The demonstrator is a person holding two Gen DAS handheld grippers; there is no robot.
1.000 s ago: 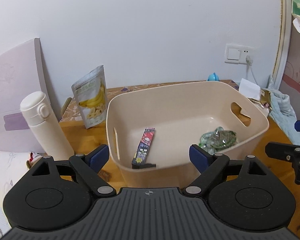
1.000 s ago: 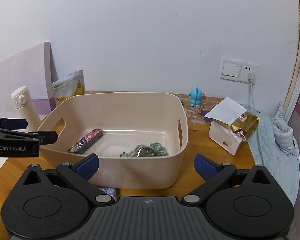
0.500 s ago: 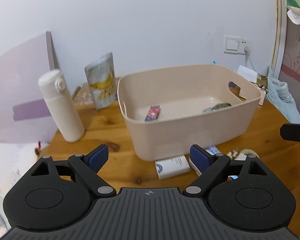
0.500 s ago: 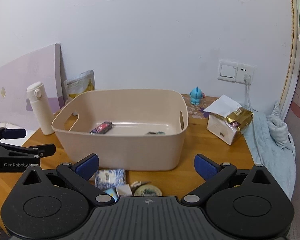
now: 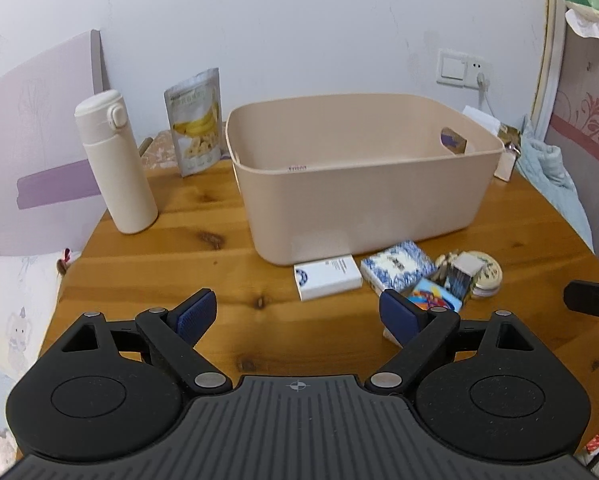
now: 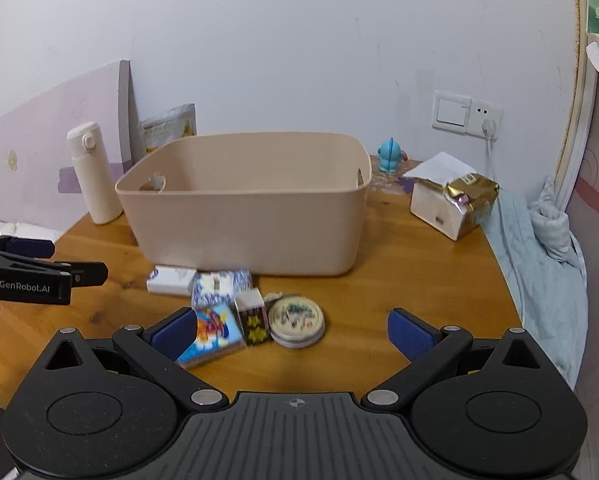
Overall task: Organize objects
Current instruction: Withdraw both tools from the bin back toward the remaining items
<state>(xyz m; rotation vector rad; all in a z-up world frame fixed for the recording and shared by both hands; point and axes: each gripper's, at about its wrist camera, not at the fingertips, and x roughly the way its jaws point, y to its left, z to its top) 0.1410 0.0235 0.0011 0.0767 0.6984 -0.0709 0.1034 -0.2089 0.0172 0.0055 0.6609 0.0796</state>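
Note:
A beige plastic bin (image 5: pixel 363 184) (image 6: pixel 243 208) stands on the round wooden table (image 5: pixel 179 264); its inside is hidden from here. In front of it lie a white box (image 5: pixel 326 277) (image 6: pixel 171 280), a blue-and-white patterned box (image 5: pixel 397 266) (image 6: pixel 221 284), a colourful card box (image 6: pixel 215 334) (image 5: pixel 433 296), a small dark box (image 6: pixel 253 318) and a round tin (image 6: pixel 296 321) (image 5: pixel 485 276). My left gripper (image 5: pixel 299 314) is open and empty, low over the table before the white box. My right gripper (image 6: pixel 293 330) is open and empty, just short of the tin and boxes.
A white flask (image 5: pixel 115 162) and a banana-chip pouch (image 5: pixel 195 132) stand left of the bin. A blue figurine (image 6: pixel 391 155), a torn paper bag with gold packets (image 6: pixel 453 196) and a light blue cloth (image 6: pixel 539 248) are on the right. A wall stands behind.
Both grippers have pulled back and down from over the bin. The bin's contents have dropped out of sight and the small boxes and tin in front of it have come into view.

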